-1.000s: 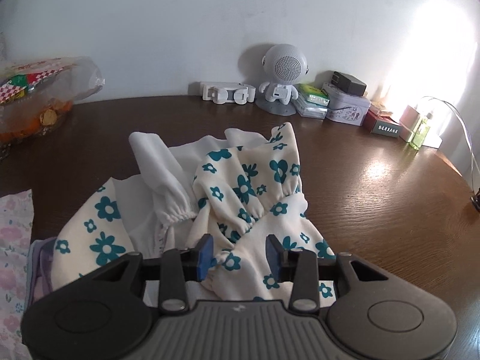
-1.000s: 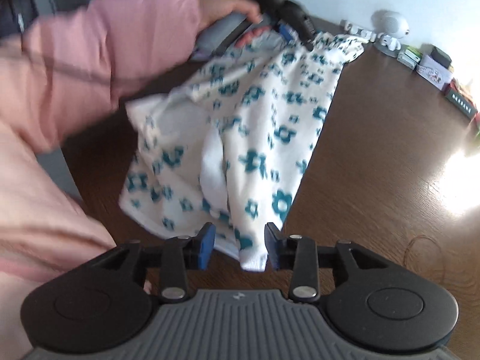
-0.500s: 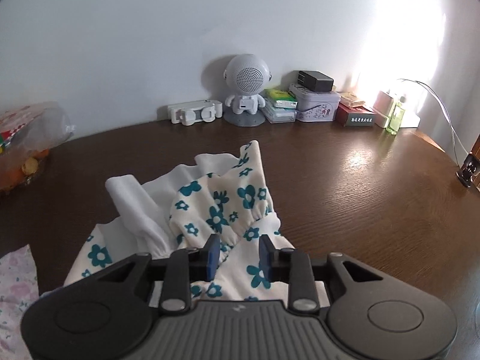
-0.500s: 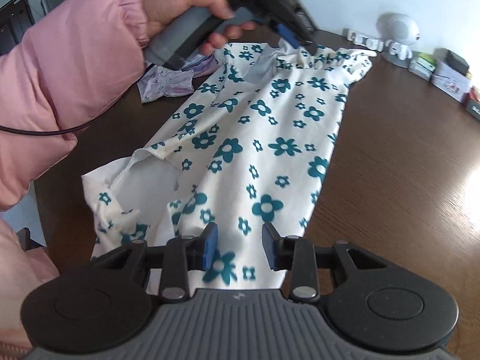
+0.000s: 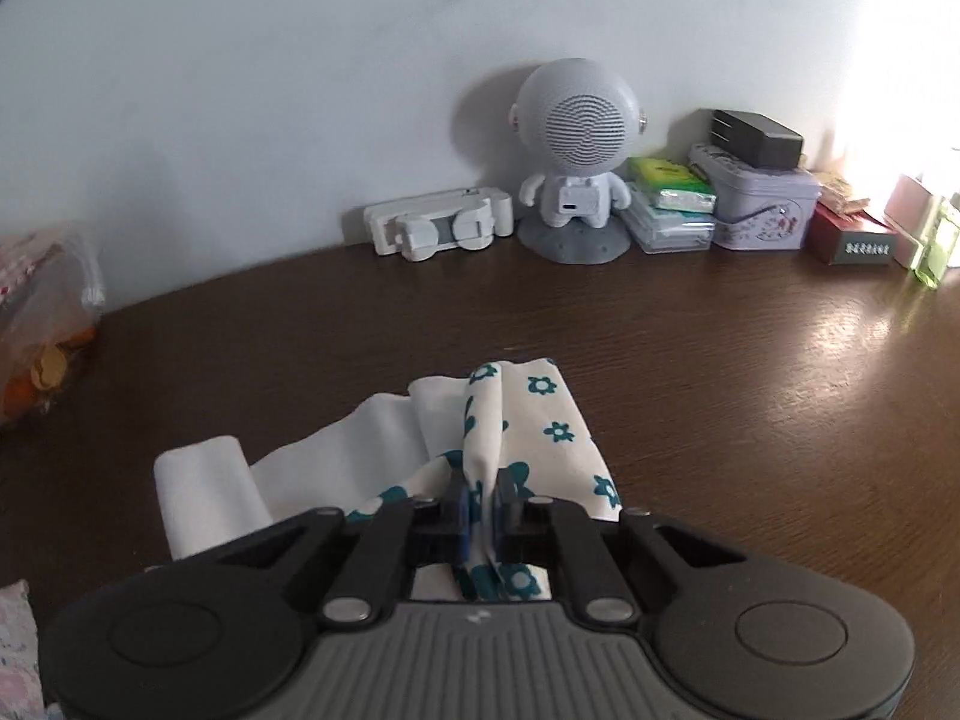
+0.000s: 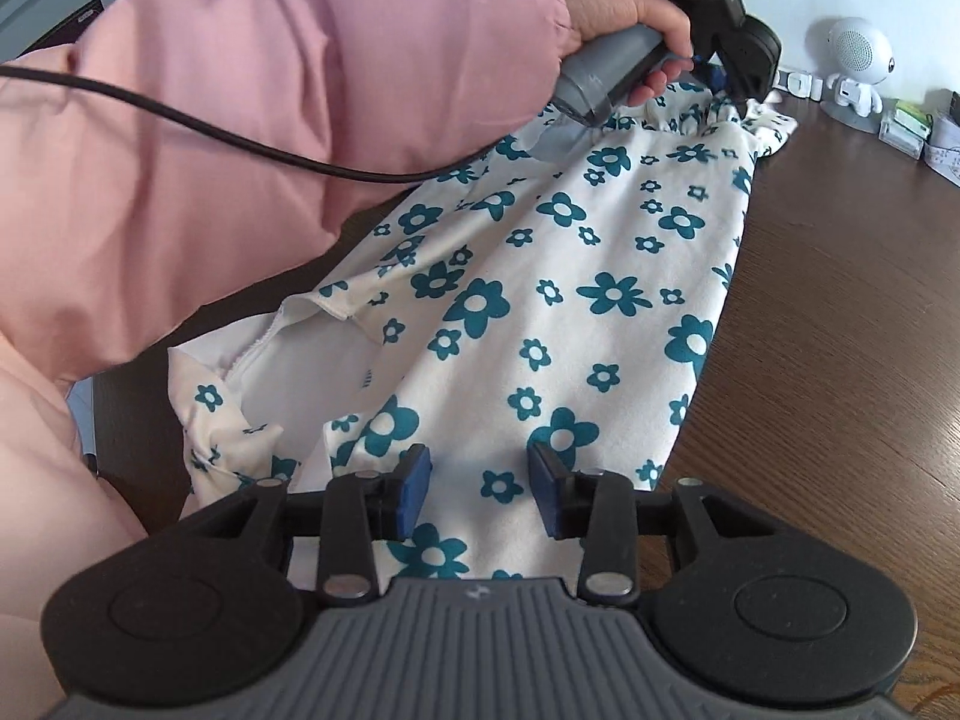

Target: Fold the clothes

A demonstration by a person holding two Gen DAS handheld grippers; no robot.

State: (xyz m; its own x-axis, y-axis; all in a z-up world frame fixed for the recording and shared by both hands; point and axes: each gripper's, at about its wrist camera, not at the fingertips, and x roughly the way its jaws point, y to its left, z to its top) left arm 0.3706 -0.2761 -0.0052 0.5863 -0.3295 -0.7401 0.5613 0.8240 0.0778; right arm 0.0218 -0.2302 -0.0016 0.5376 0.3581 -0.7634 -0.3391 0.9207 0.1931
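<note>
A cream garment with teal flowers (image 6: 576, 312) lies stretched out along the dark wooden table (image 6: 840, 330). My left gripper (image 5: 478, 510) is shut on a fold of its far, gathered end (image 5: 516, 420); in the right wrist view the left gripper (image 6: 729, 81) is at the garment's far end. My right gripper (image 6: 480, 489) is open, its blue pads either side of the garment's near hem and just above the cloth. A white inner layer (image 5: 336, 468) shows at the left.
Against the white wall stand a white robot-shaped speaker (image 5: 573, 162), a white clip device (image 5: 438, 228), tins and small boxes (image 5: 762, 204). A plastic bag of snacks (image 5: 42, 324) sits at far left. My pink sleeve (image 6: 270, 150) and a black cable (image 6: 240, 144) cross the left.
My left gripper has closed on the gathered end and pulled it toward the wall, stretching the garment flat. My right gripper stays open over the near hem.
</note>
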